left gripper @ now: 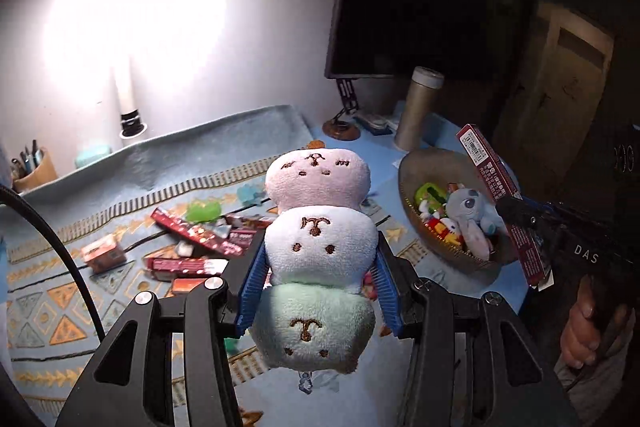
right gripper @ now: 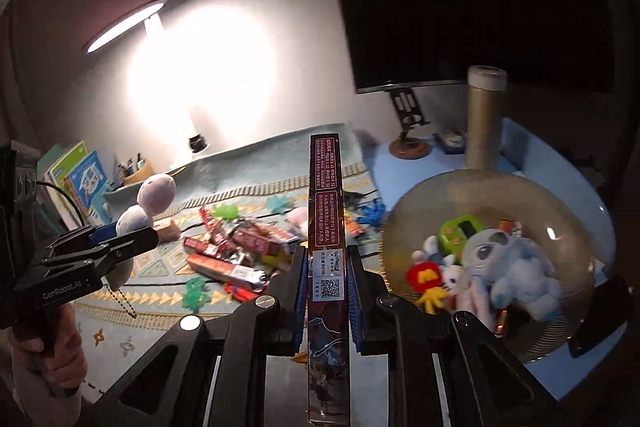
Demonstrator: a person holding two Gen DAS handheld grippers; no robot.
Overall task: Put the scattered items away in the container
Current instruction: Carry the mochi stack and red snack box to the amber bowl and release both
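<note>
Both loads were judged to be on their way to the bowl [right gripper: 404, 203], which stood on the blue part of the desk and was already partly filled with small plush figures and toys. For a clean drop, each item would best be brought over the open middle of the bowl rather than its rim, and let go low, so that nothing bounced out. The long box would probably need to be laid flat or leaned inside, since it was longer than most of what lay there, and the 2 grippers would best be emptied 1 at a time to avoid a collision above the bowl.

The left gripper [left gripper: 320, 267] was closed about halfway on the stacked plush toy [left gripper: 320, 239], its blue pads pressed into the toy's middle section. The right gripper [right gripper: 328, 291] was closed tight on the long red box [right gripper: 325, 211], held edge-on and upright. More red packets [right gripper: 224, 267] remained scattered on the patterned mat [right gripper: 120, 331].
</note>
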